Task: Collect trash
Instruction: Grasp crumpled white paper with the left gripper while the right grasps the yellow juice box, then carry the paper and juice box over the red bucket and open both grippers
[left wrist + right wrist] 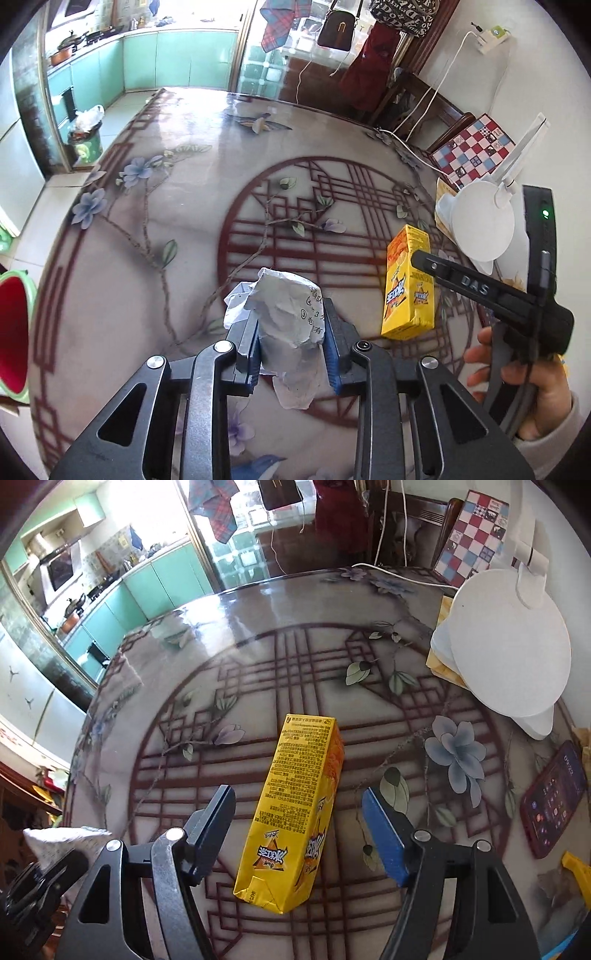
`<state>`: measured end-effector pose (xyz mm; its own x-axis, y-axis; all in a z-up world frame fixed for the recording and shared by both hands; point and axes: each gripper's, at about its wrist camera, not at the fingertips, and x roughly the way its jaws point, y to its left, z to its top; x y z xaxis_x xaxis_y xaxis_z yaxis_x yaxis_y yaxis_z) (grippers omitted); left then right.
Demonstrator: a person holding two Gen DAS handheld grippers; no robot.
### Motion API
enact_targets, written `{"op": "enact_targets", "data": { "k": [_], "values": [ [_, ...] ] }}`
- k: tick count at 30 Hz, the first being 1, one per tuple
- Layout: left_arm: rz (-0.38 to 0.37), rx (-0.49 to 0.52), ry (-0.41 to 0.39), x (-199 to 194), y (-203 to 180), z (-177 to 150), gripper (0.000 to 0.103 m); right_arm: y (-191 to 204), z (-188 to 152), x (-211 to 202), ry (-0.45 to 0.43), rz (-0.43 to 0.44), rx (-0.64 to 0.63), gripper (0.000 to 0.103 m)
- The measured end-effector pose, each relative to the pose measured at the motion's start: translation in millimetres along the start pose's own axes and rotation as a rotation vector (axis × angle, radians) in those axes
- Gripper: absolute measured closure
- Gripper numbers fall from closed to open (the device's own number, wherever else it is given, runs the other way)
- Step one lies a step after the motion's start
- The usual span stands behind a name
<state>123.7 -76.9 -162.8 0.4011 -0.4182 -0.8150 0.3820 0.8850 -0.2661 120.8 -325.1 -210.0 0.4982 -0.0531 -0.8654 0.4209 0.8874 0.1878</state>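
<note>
Left claw [291,343]: we see it pinching a crumpled paper [286,325] between its blue pads [332,354], raised above the surface [155,295].
Paper: white and grey with printed characters, sticking out above and below the fingers.
Right claw [303,834]: we find it spread wide, one finger on each side of the carton [295,812], touching neither side.
Carton: yellow, lying on the surface, its long side pointing away from the right claw, its folded end nearest.
Surface: glossy, with flowers and a red lattice circle.
Right of carton: a white round lamp base [509,646] stands near the edge; a phone [554,801] in a red case lies nearer us.
Floor, far left: we make out a bin [86,138] with a white bag.
</note>
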Motion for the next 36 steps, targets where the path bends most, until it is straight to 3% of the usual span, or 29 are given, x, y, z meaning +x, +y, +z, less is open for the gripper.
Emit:
{"op": "enact_targets", "data": {
  "k": [13,17,18,19,20,21,25,28,36],
  "values": [
    [0.026,0.006,-0.007,-11.9,13.9,-6.8,0.075,-5.5,-4.4,29.3,0.069,-0.052,0.028,0.032],
    [0.029,-0.012,-0.002,-11.6,19.4,-8.8,0.075,-13.2,-8.1,41.0,0.139,0.002,0.081,0.033],
    [0.03,-0.015,-0.002,-11.8,19.8,-9.4,0.075,-15.2,-9.7,40.8,0.136,0.016,0.1,0.036],
    [0.03,-0.017,-0.001,-12.0,20.5,-10.0,0.075,-16.0,-10.9,40.2,0.131,0.021,0.109,0.06],
    [0.031,-0.017,0.001,-12.1,21.1,-10.5,0.075,-17.2,-12.3,39.5,0.131,0.023,0.117,0.068],
    [0.031,-0.017,0.002,-12.6,21.9,-10.9,0.075,-18.0,-13.6,38.1,0.131,0.025,0.124,0.068],
    [0.031,-0.02,-0.001,-15.3,24.0,-11.5,0.075,-12.0,-17.5,19.3,0.098,0.055,0.111,0.068],
    [0.028,-0.027,-0.012,-22.7,27.7,-11.7,0.075,1.0,-18.8,-14.4,0.026,0.056,0.072,0.068],
    [0.016,-0.061,-0.059,-51.8,45.3,-14.7,0.073,60.9,-23.5,-95.6,-0.137,0.04,-0.077,0.068]
  ]
}}
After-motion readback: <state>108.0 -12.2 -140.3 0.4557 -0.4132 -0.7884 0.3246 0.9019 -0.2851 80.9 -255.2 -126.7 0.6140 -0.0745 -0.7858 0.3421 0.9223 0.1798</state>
